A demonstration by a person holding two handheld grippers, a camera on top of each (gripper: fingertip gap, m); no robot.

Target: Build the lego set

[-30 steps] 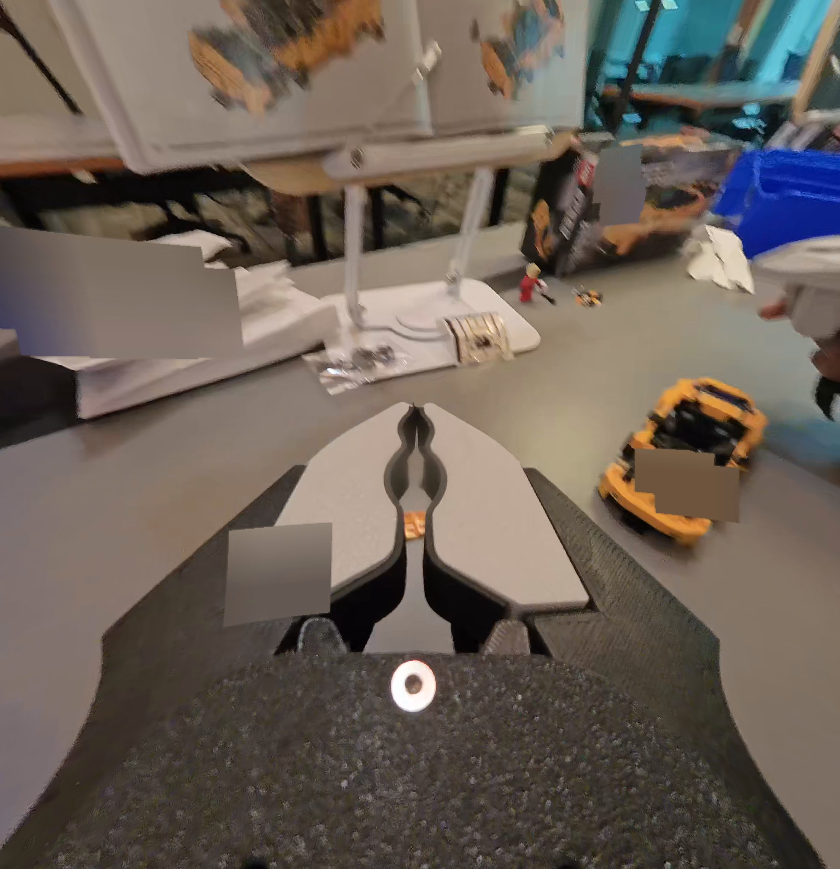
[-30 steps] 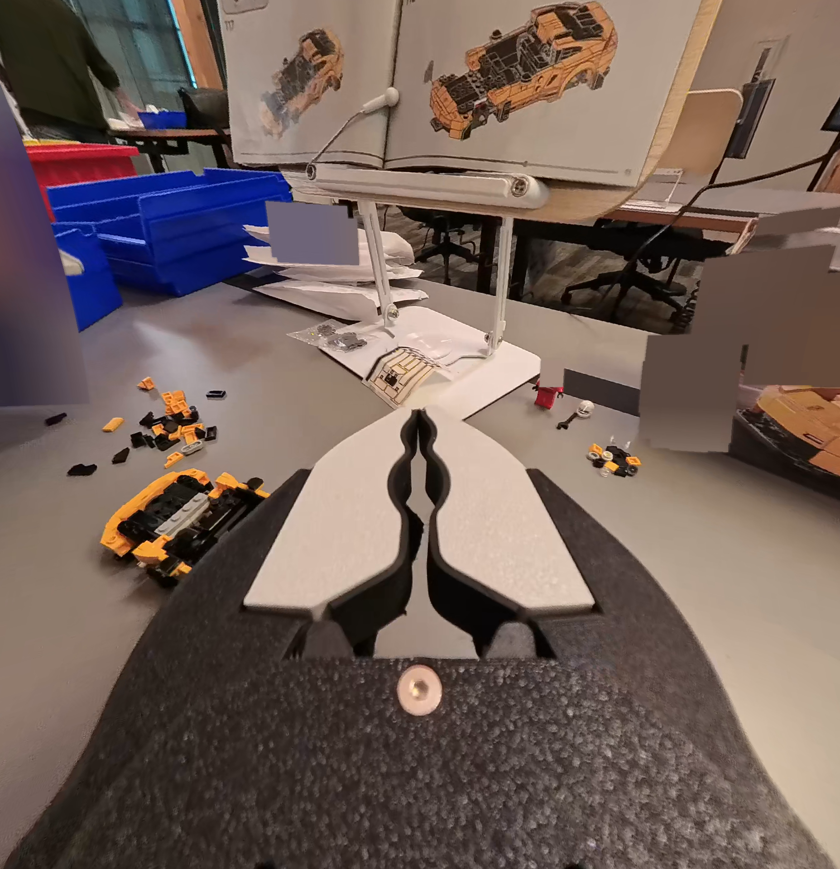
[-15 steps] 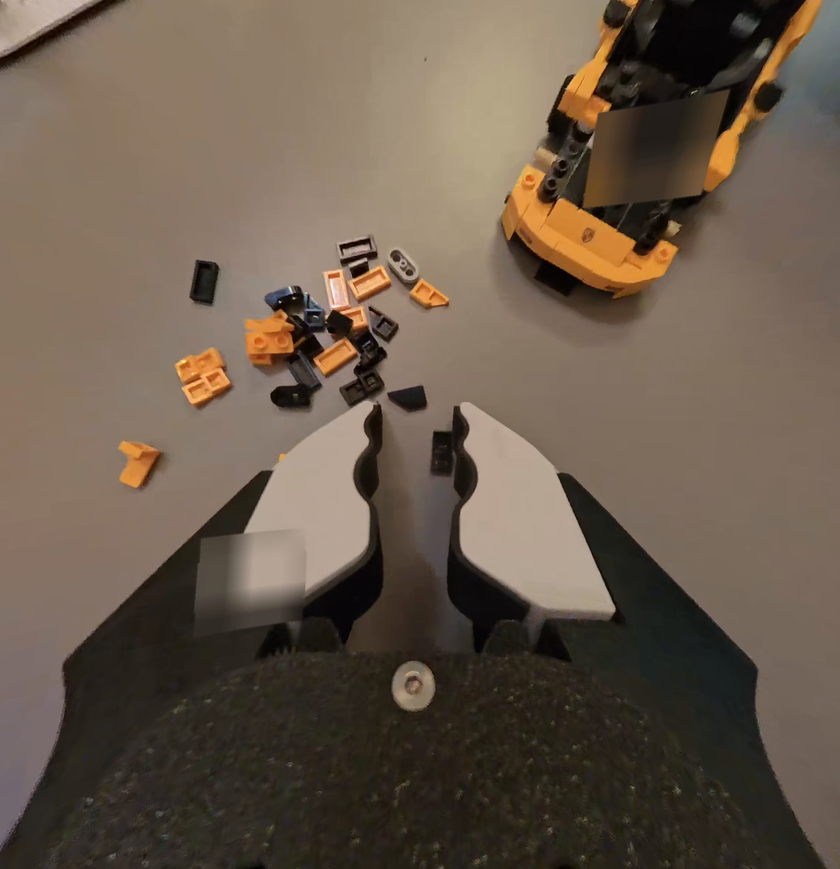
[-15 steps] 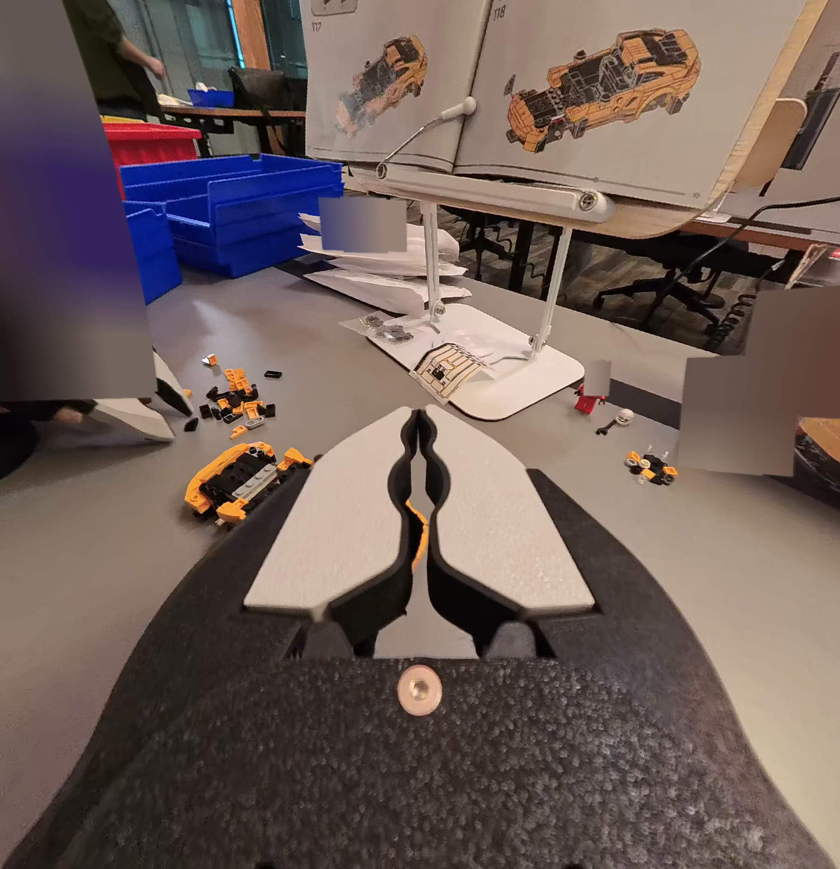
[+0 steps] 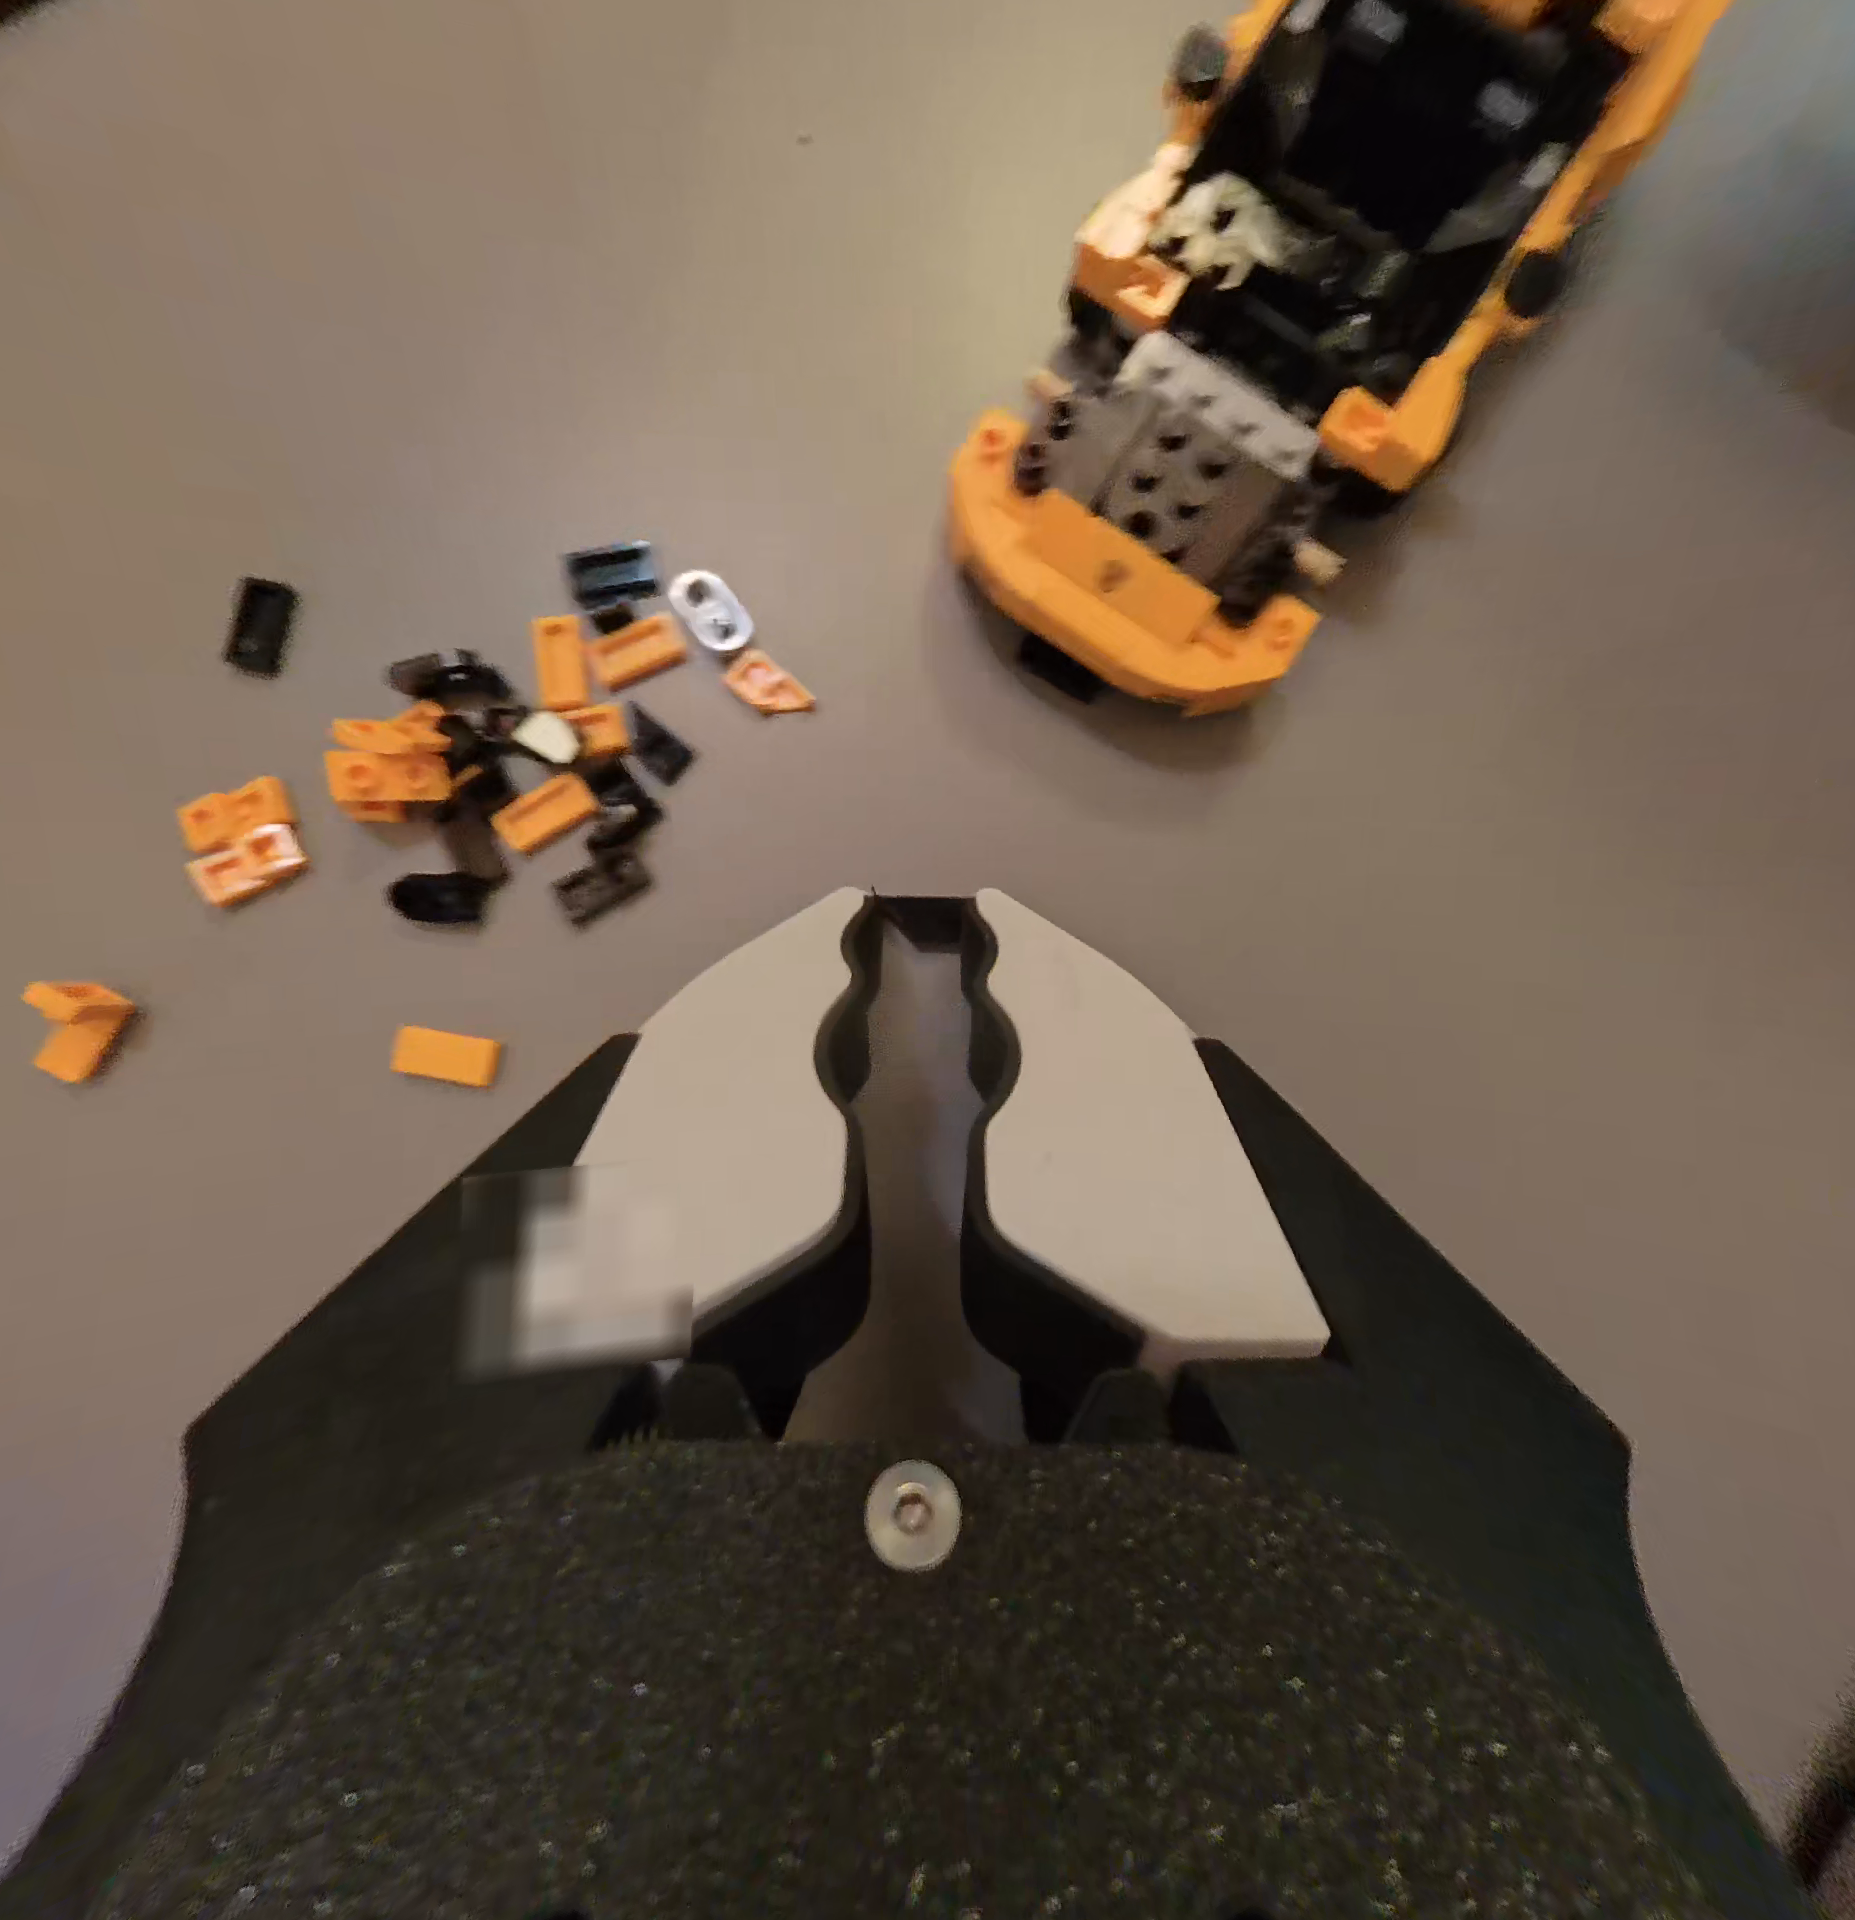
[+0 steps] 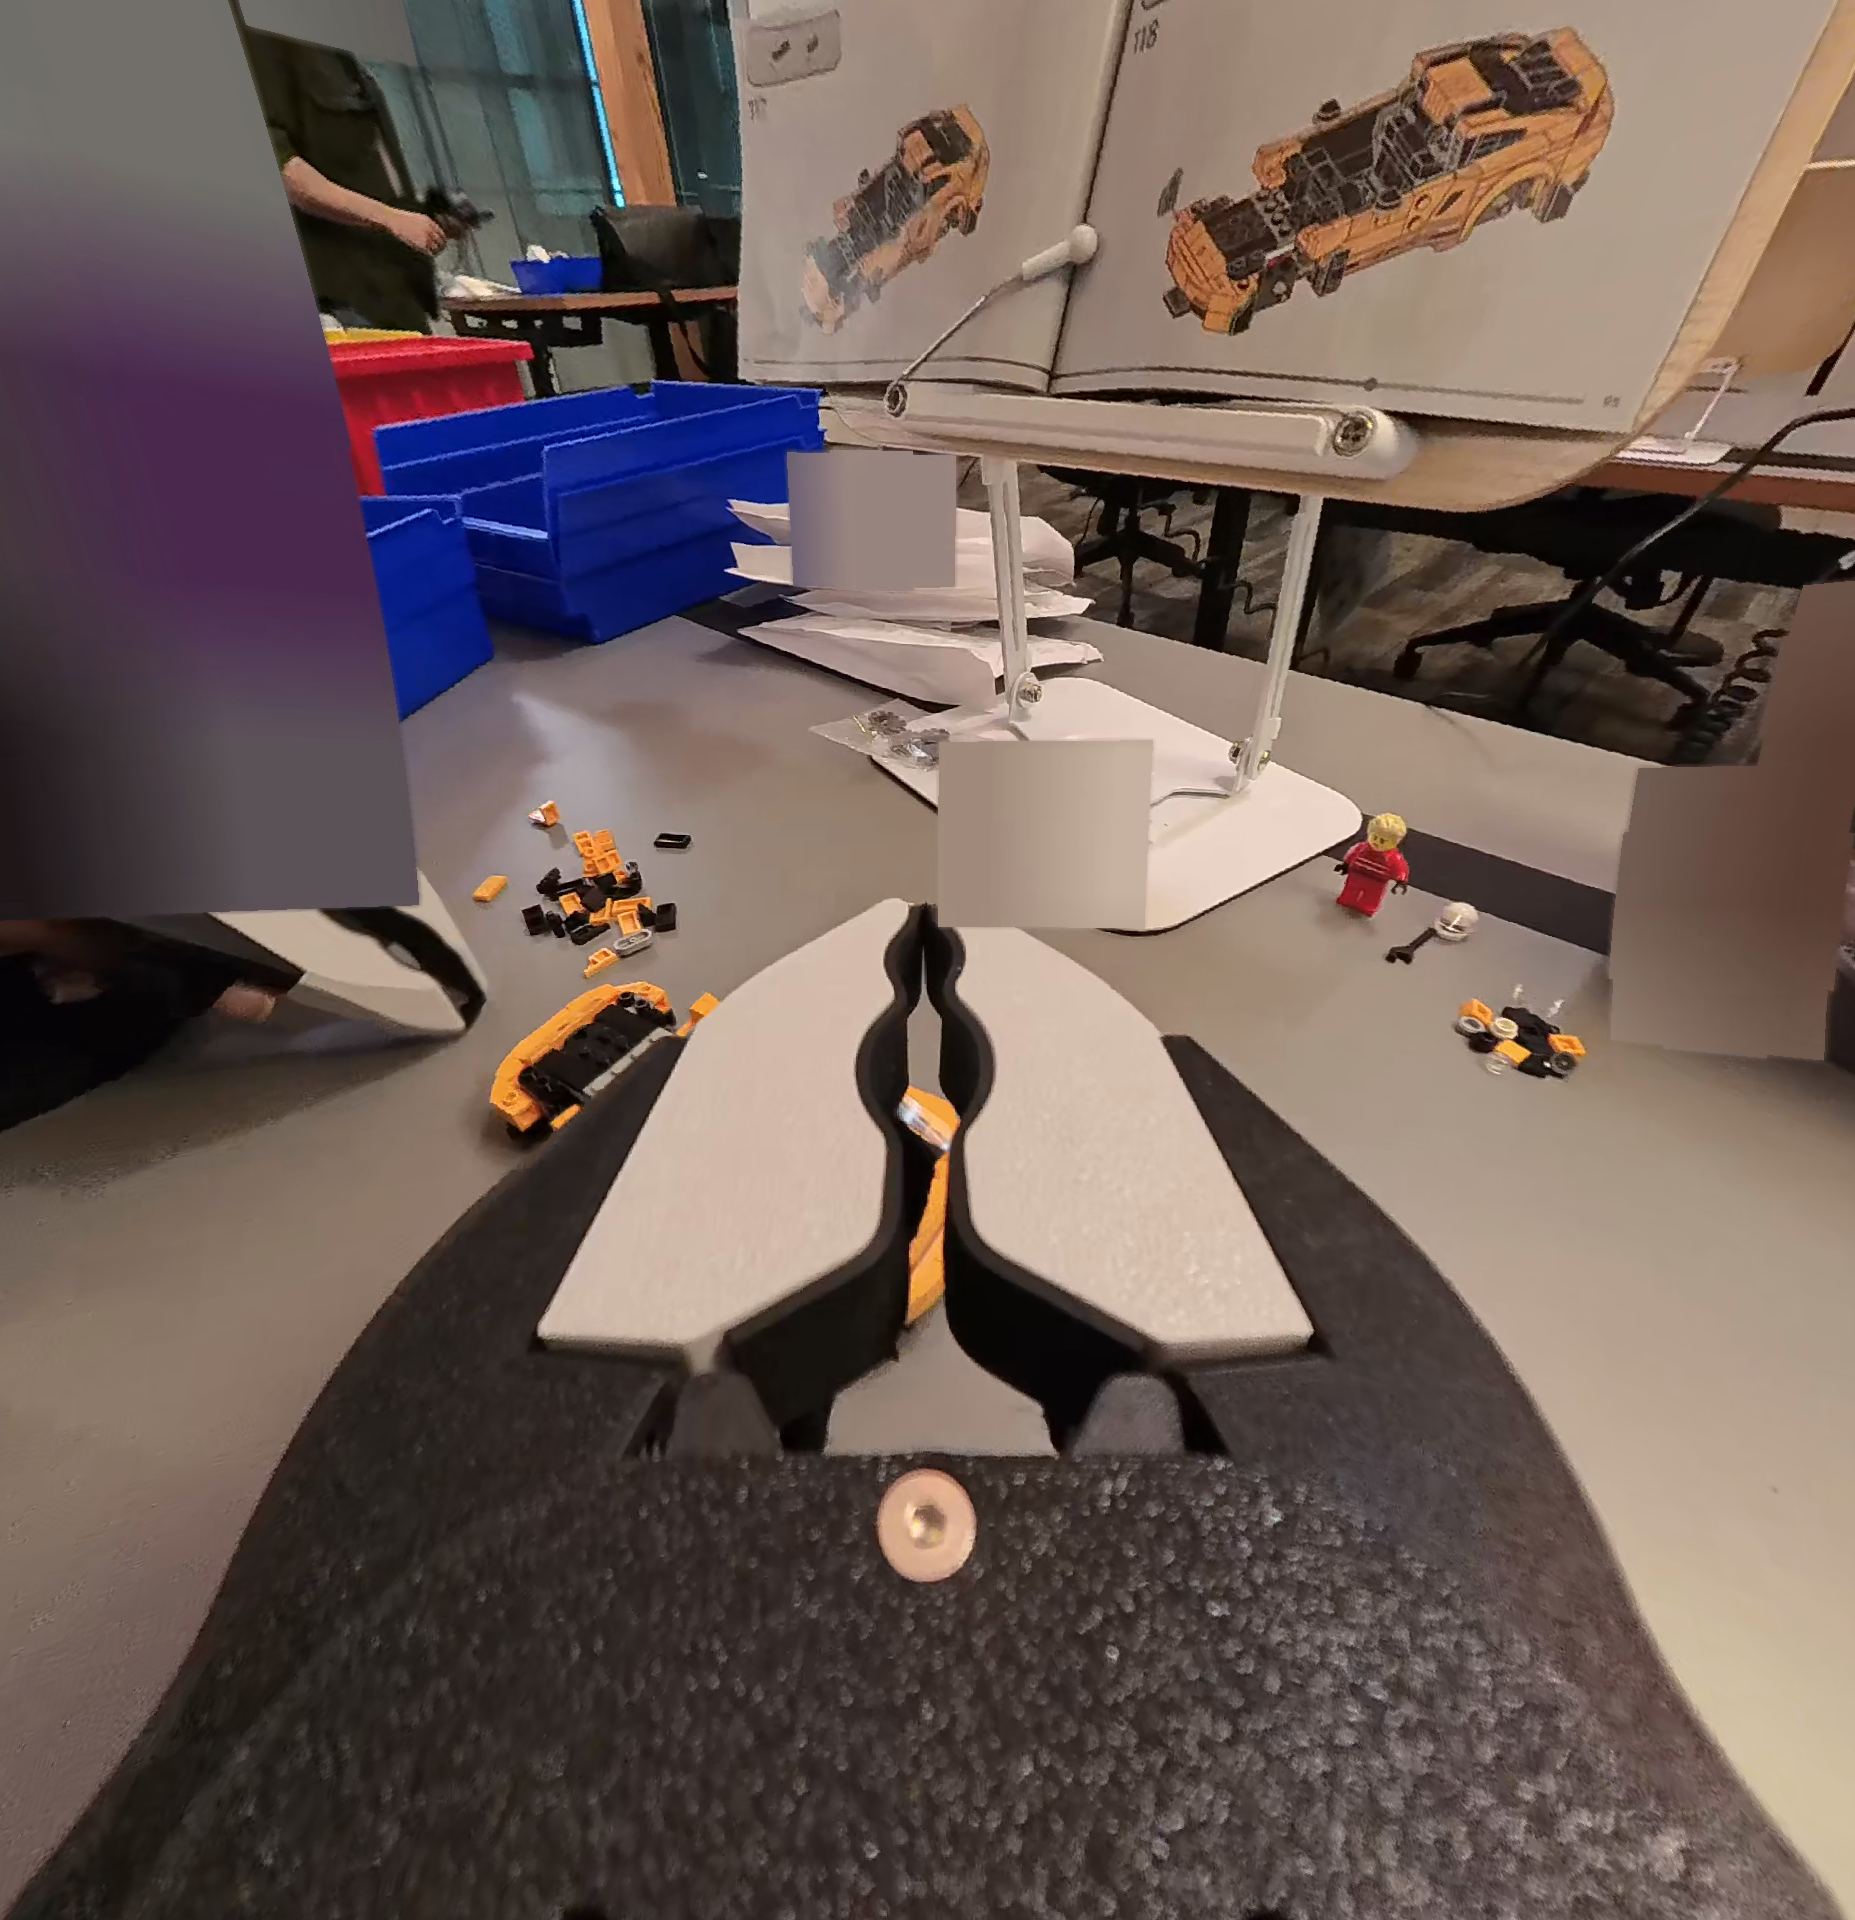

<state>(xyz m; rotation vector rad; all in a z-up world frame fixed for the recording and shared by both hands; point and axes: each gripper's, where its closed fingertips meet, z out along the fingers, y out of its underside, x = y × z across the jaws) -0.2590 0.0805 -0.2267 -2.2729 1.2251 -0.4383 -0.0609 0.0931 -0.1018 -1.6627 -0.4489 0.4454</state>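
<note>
orange and black loose lego pieces (image 5: 507, 748) are lying scattered on the grey counter (image 5: 487, 260), just left of the half-built orange lego car (image 5: 1297, 364), which is sitting apart from them at the upper right of the left wrist view. the left hand-held gripper (image 5: 925, 914) is pointing down at the counter, its jaws nearly together and pinching a small black piece (image 5: 928, 920) between the tips. the right hand-held gripper (image 6: 925, 920) is hovering above the counter with its jaws closed on an orange curved piece (image 6: 928, 1195) showing deep in the gap. beyond it, an open instruction booklet (image 6: 1318, 187) is resting on a white stand (image 6: 1214, 821), with a red minifigure (image 6: 1375, 868) standing beside the base and blue bins (image 6: 611, 499) sitting farther left.
</note>
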